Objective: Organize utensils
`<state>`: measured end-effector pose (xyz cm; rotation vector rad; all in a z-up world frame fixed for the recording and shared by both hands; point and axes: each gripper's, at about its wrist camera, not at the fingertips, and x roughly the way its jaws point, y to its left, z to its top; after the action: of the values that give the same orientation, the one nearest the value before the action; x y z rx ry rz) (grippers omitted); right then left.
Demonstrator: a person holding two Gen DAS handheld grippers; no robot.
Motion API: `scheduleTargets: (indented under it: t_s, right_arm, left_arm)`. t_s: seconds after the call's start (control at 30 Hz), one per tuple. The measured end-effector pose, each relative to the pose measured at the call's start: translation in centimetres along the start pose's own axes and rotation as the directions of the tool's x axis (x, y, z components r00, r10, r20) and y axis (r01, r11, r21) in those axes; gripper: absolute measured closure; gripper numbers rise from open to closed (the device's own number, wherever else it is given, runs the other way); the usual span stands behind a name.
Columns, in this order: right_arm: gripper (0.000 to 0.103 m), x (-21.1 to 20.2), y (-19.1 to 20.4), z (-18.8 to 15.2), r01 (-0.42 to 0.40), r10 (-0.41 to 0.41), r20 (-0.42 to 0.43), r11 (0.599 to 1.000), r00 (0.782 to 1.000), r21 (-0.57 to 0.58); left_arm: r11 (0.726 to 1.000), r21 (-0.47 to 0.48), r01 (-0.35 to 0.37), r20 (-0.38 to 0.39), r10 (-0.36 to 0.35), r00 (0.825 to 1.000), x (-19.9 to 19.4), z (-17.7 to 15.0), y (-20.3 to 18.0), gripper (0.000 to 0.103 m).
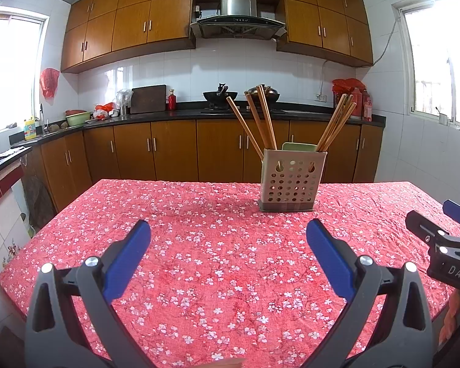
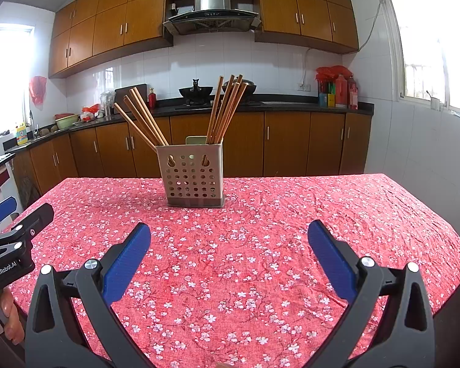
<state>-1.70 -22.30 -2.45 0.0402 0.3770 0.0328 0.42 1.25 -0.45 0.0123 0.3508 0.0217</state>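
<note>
A red floral-clothed table [image 1: 199, 260] carries one perforated chopstick holder [image 1: 293, 181].

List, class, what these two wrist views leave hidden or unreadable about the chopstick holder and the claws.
- Chopsticks: lower ends hidden inside the holder, both views.
- Green item behind the holder's rim: only its top edge shows.
- Right claw, left view: cut off by the frame edge.
- Left claw, right view: likewise cut off.
</note>
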Motion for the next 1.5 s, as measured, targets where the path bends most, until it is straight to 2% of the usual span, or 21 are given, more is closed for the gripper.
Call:
scheduleTargets:
  t_s: [1.5]
  right_arm:
    - [0.002,0.09,0.03,-0.09,-0.001,0.001,-0.004,1.0,1.0,0.007]
  left_arm:
    - [1.0,-0.002,0.005,-0.006,-0.005,1.0,0.12,-0.34,-0.28,0.004]
